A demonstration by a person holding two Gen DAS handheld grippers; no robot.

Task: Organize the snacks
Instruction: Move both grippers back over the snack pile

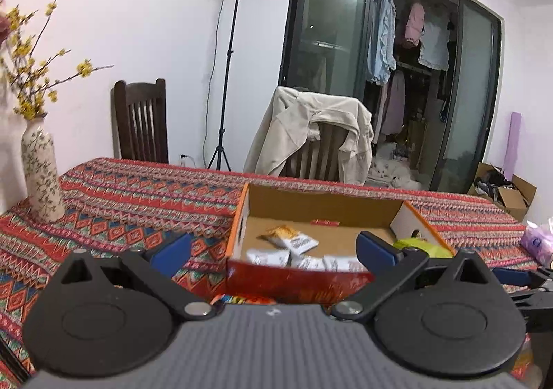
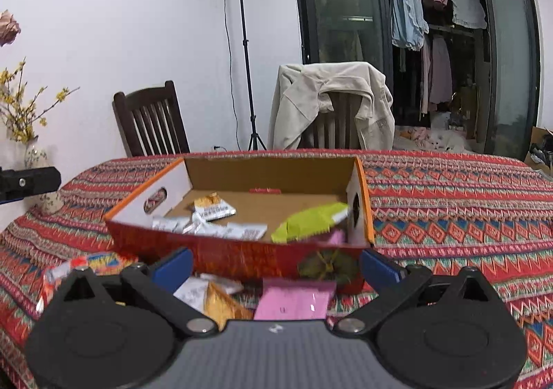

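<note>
- The left gripper (image 1: pixel 274 247) has its blue fingers (image 1: pixel 172 249) spread wide, empty, low in the frame before the cardboard box (image 1: pixel 238 216).
- The right gripper (image 2: pixel 276 263) is likewise spread and empty.
- White snack packets (image 2: pixel 211 226) and a green bag (image 2: pixel 307 221) lie inside the box, mid-frame.
- A pink packet (image 2: pixel 293 301) and an orange packet (image 2: pixel 224 304) lie on the patterned counter (image 2: pixel 449 216), bottom centre.
</note>
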